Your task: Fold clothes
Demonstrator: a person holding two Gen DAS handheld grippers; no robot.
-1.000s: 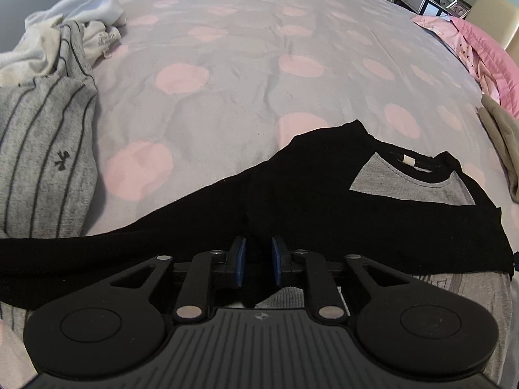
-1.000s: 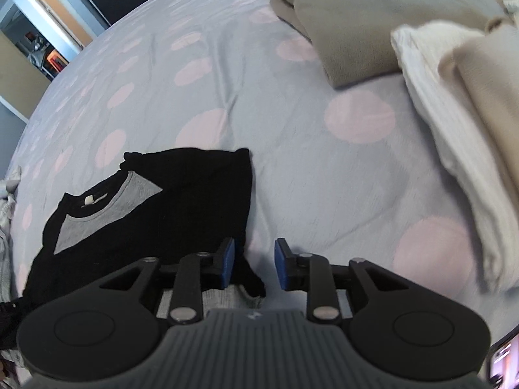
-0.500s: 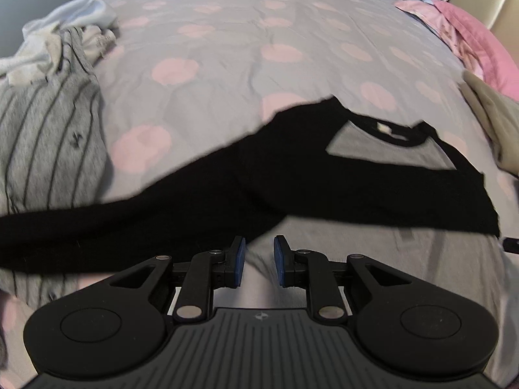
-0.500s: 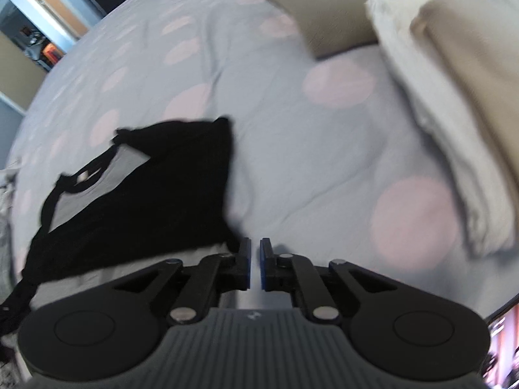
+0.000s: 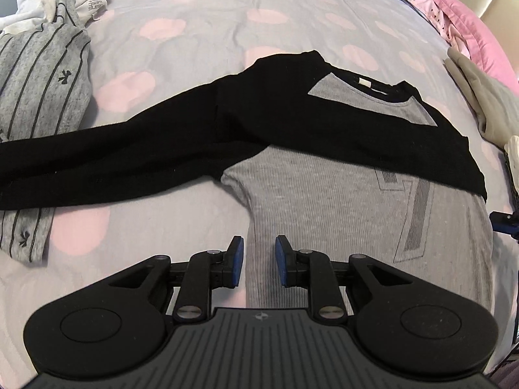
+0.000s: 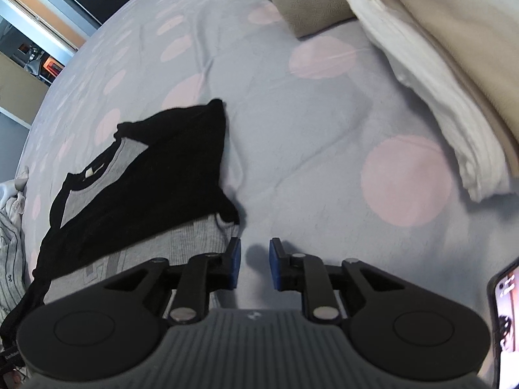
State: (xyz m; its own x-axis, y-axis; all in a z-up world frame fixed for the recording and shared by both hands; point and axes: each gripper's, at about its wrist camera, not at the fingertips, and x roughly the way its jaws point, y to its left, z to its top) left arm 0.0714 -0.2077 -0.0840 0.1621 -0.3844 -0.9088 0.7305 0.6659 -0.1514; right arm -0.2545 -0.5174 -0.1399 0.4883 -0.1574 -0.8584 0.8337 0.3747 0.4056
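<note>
A soft, limp grey-and-black shirt (image 5: 340, 194) is shown spread near the bed (image 5: 201, 26) front edge, best pinched at hem corners, while left gripper (image 5: 258, 259) and right gripper (image 6: 253, 264) are opening, nothing held.

The shirt (image 5: 324, 201) ahead of the left gripper (image 5: 258, 256) was soft knit cloth, its grey body finely ribbed and matt, its sleeves a dense black that gave back no light. The left gripper was matt black plastic with small bright metal pins and smooth blue pads (image 5: 238, 259). Under both lay the bedspread (image 6: 308, 168), a smooth, faintly creased woven cloth. Beyond the right gripper (image 6: 254, 264), to its right, a white towel (image 6: 431, 97) looked coarse and ribbed.
</note>
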